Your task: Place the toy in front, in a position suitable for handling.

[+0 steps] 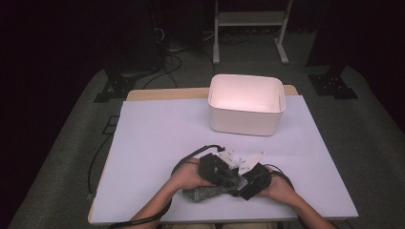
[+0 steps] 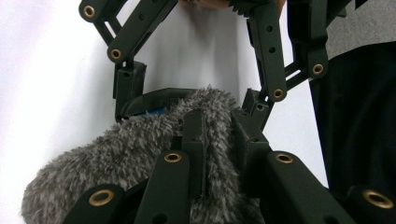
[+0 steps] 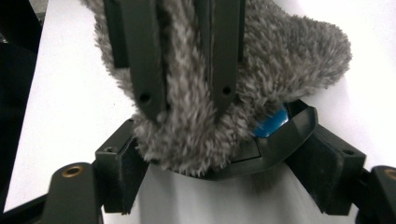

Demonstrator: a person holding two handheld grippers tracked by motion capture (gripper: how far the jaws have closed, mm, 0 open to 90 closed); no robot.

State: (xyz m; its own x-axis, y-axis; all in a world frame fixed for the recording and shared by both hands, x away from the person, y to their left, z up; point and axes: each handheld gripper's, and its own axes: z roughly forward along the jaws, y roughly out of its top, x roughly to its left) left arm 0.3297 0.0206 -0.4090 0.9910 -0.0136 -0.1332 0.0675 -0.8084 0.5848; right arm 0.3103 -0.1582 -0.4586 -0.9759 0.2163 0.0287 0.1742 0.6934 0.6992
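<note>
Grey, long-piled plush forms the item in hand, a soft cover [image 1: 206,193] lying at the lower centre of the high view, on the white table [image 1: 157,143] between the two hands. It is judged light, limp and compressible; the pile is expected to give good friction, but a shallow pinch may gather fibres alone and slide off. A hold on a full fold of fabric at the edge is judged soundest.

In the left gripper view the left gripper [image 2: 219,128] is seen closed hard on a ridge of the plush at centre frame, its jaws nearly together with only fabric between them. In the right gripper view the right gripper [image 3: 212,163] is seen with jaws standing wide at the lower corners of the frame, either side of a dark curved frame [image 3: 285,137] that protrudes from under the plush; whether the pads press on that part cannot be told. A blue piece [image 3: 271,125] is noted beside it, right of centre.

The shape and extent of whatever lies inside the cover are hidden. In the high view both grippers overlap and most of the plush is covered by them. A white bin [image 1: 247,106] stands well apart at upper centre; its floor is washed out by glare.
</note>
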